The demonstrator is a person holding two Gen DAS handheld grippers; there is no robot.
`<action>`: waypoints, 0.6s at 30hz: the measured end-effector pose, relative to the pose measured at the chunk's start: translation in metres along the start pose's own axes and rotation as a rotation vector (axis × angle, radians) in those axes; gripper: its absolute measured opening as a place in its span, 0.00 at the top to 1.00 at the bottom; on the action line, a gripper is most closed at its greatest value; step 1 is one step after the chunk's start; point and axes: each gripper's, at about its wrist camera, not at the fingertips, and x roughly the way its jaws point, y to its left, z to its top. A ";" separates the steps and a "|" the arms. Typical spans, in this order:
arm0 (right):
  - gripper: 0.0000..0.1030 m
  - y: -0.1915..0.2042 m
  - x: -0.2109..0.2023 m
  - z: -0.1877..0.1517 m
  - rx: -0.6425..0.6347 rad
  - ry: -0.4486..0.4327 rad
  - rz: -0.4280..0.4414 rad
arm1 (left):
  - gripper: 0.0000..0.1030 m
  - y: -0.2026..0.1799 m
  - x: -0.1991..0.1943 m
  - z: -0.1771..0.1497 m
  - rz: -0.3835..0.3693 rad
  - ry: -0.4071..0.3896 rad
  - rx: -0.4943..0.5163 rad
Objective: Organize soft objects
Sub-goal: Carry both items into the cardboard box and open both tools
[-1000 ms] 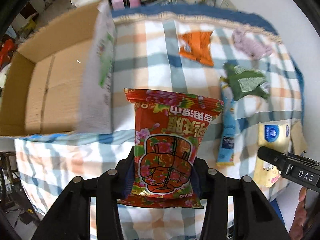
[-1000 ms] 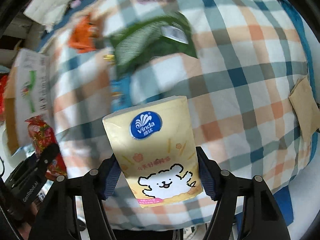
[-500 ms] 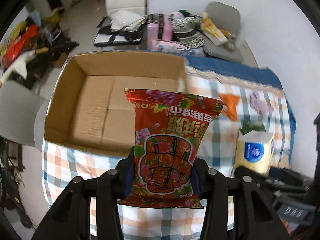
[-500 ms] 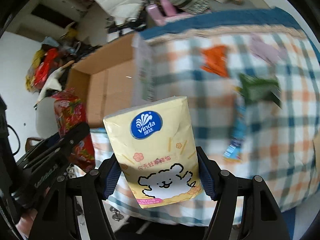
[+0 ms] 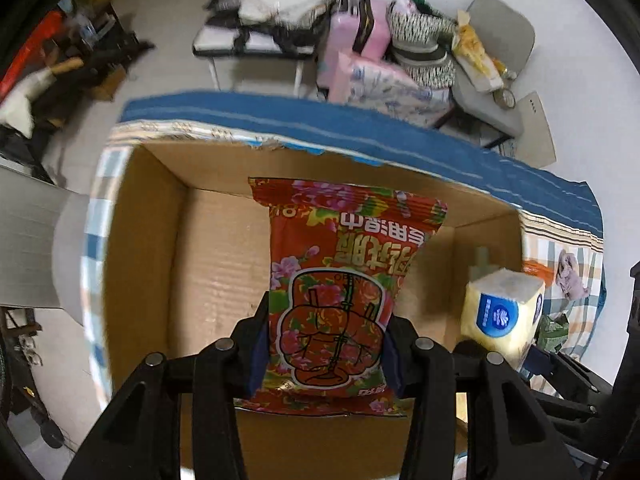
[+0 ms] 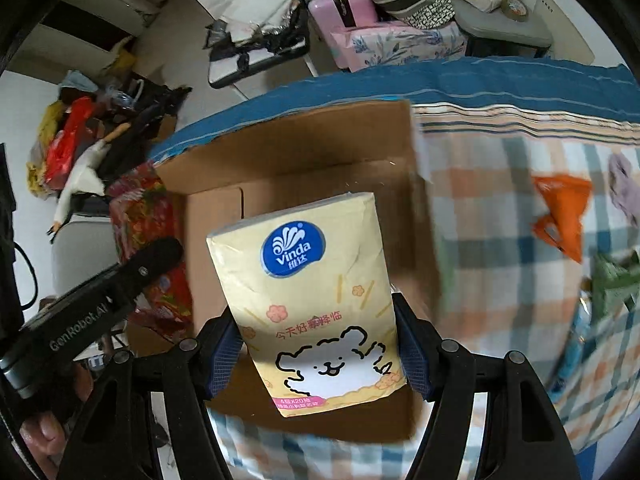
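My left gripper (image 5: pixel 323 354) is shut on a red flowered wet-wipe pack (image 5: pixel 340 280), which hangs over the open cardboard box (image 5: pixel 208 272). A yellow Vinda tissue pack (image 6: pixel 308 292) sits pinched in my right gripper (image 6: pixel 320 354), above the box's (image 6: pixel 300 152) right half. In the left wrist view the tissue pack (image 5: pixel 500 314) shows at the right, near the box's right wall. The right wrist view shows the left gripper (image 6: pixel 132 276) and its red pack (image 6: pixel 144 216) at the left. The box looks empty inside.
On the checked tablecloth (image 6: pixel 500 208) to the right of the box lie an orange packet (image 6: pixel 560 212), a green packet (image 6: pixel 612 280) and a pale purple cloth (image 6: pixel 624 188). Chairs piled with bags (image 5: pixel 400 52) stand beyond the table. A hand (image 6: pixel 40 436) shows at the lower left.
Both grippers have swung left from over the tablecloth to above the cardboard box, carrying their packs. The loose packets now lie off to the right.
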 end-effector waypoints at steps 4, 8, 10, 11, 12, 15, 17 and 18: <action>0.31 0.012 0.033 0.023 0.016 0.027 -0.057 | 0.59 0.010 0.032 0.013 -0.054 0.074 -0.008; 0.31 0.012 0.060 0.036 0.022 0.050 -0.106 | 0.59 0.007 0.052 0.016 -0.100 0.118 0.001; 0.31 0.009 0.069 0.040 0.027 0.057 -0.117 | 0.59 0.003 0.057 0.018 -0.109 0.124 0.005; 0.31 0.007 0.072 0.040 0.031 0.060 -0.118 | 0.59 0.000 0.060 0.018 -0.109 0.129 0.008; 0.31 0.006 0.076 0.042 0.032 0.061 -0.129 | 0.59 0.000 0.062 0.020 -0.108 0.130 0.010; 0.31 0.006 0.081 0.045 0.020 0.052 -0.158 | 0.59 0.003 0.067 0.022 -0.108 0.137 0.008; 0.31 0.008 0.082 0.046 0.010 0.052 -0.165 | 0.59 0.004 0.071 0.023 -0.106 0.143 0.010; 0.31 0.008 0.082 0.046 0.007 0.053 -0.168 | 0.59 0.006 0.072 0.022 -0.098 0.143 0.014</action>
